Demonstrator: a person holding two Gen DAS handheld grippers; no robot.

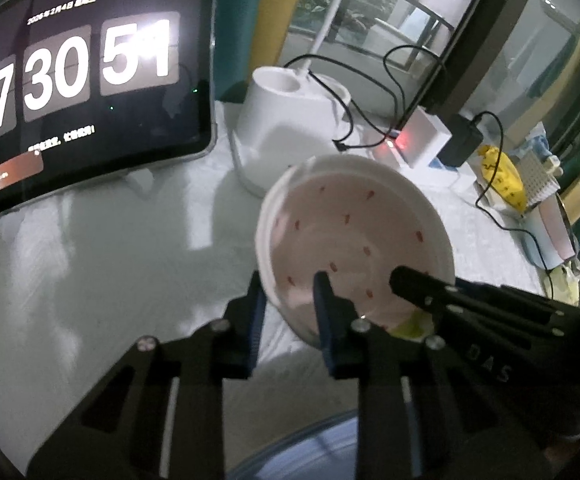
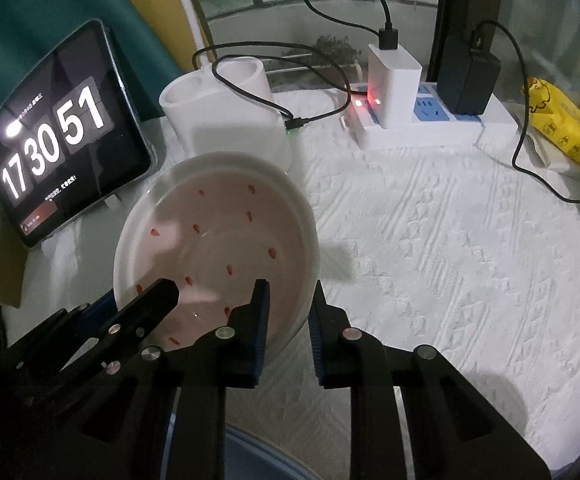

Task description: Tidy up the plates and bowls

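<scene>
- Both claws grip one pink plate (image 1: 354,248) with red specks and a white rim, each straddling its rim with one finger over the inner face and one outside it.
- Left claw (image 1: 290,300): closed on the near-left part of the rim, its jaws only a little apart with the rim between the blue pads.
- Right claw (image 2: 288,306): closed on the near-right part of the rim, the rim likewise pinched between its blue pads.
- Each view also shows the other claw's black fingers reaching onto the plate from the side.
- The plate sits tilted over the white textured cloth (image 2: 430,248) covering the surface, just near a white two-cup holder (image 2: 226,116); whether its far edge touches the cloth I cannot tell.
- Only the left wrist view shows a yellow-green patch (image 1: 412,326) at the plate's near rim, and a small white pegged rack (image 1: 538,180) at far right.
- Only the right wrist view shows the whole power strip (image 2: 438,120) with its white charger (image 2: 394,84), black adapter (image 2: 468,80) and blue sockets, plus the open cloth to the right.
- A tablet (image 1: 86,92) showing a flip clock stands at far left in both views, as does a yellow packet (image 2: 558,128) at far right.
- A blue curved rim (image 2: 250,460) shows under the claws at the near edge.
</scene>
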